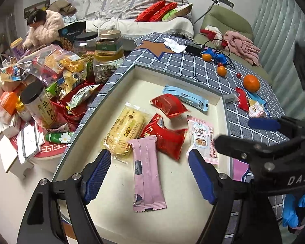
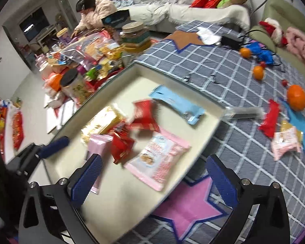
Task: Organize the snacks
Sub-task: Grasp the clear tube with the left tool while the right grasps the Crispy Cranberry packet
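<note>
Jaws of the left gripper [image 1: 150, 170] stand spread and empty above the near end of the cream tray [image 1: 120, 213], straddling a pink wafer packet [image 1: 146, 172] that lies lengthwise between the pads without touching them. Jaws of the right gripper [image 2: 156, 183] are likewise spread and hold nothing, poised over the tray's near right edge above the Crispy Cranberry packet [image 2: 160, 160].

Six snacks lie loose in the tray. Outside it, near the checked cloth's [image 2: 223, 75] right edge, a red packet [image 2: 271, 120] and a pink packet [image 2: 285, 143] lie beside a tangerine [image 2: 296, 97].

Judgement: those two stray packets appear to be the work remaining. Recommended: take one at a time, close across the narrow width at mid-length, and avoid the tangerine.
</note>
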